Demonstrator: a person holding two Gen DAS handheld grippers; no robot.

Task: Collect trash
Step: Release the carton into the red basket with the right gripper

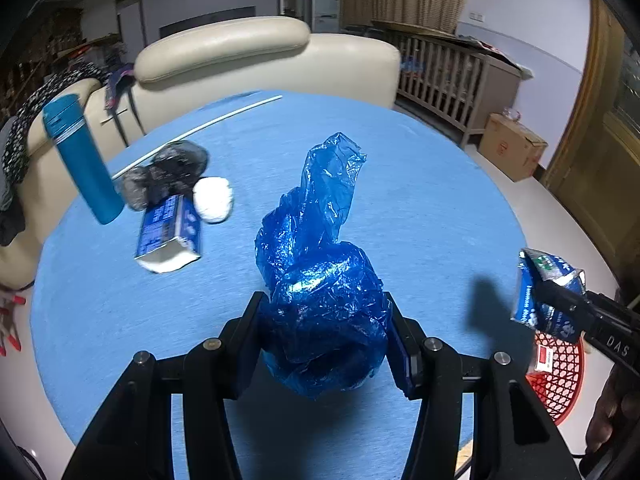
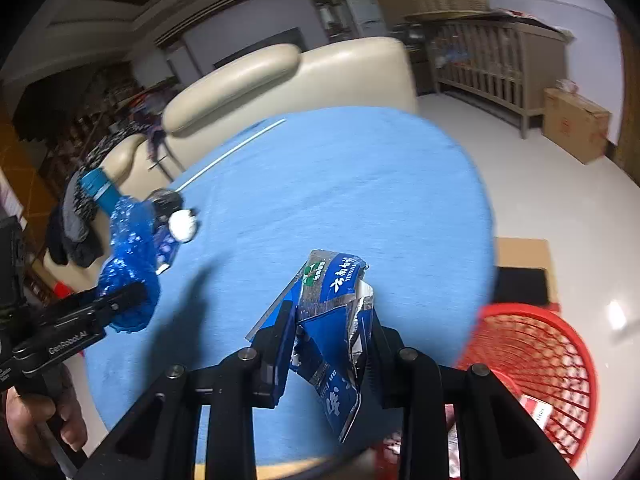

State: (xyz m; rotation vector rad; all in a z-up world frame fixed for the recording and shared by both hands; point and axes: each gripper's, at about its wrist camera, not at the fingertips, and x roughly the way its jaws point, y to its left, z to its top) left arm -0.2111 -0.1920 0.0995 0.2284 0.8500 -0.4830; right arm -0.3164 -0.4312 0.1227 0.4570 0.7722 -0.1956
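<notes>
Left gripper (image 1: 326, 332) jaws pinch the crumpled blue plastic bag (image 1: 320, 280) above the round blue table (image 1: 420, 208), right gripper (image 2: 330, 344) jaws pinch the crushed blue-silver carton (image 2: 334, 320), likely bound for the red mesh basket (image 2: 540, 360) beside the table.

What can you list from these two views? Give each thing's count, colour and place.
plastic bag: one, blue, held above the table
crushed carton: one, blue and silver, held near the basket
basket: one, red, on the floor right of the table
boxed carton: one, blue and white, far left of the table
paper ball: one, white, beside it
grey wad: one, behind them
bottle: one, blue, table's left edge
table: one, blue
left gripper: black, shut on bag
right gripper: black, shut on carton
</notes>
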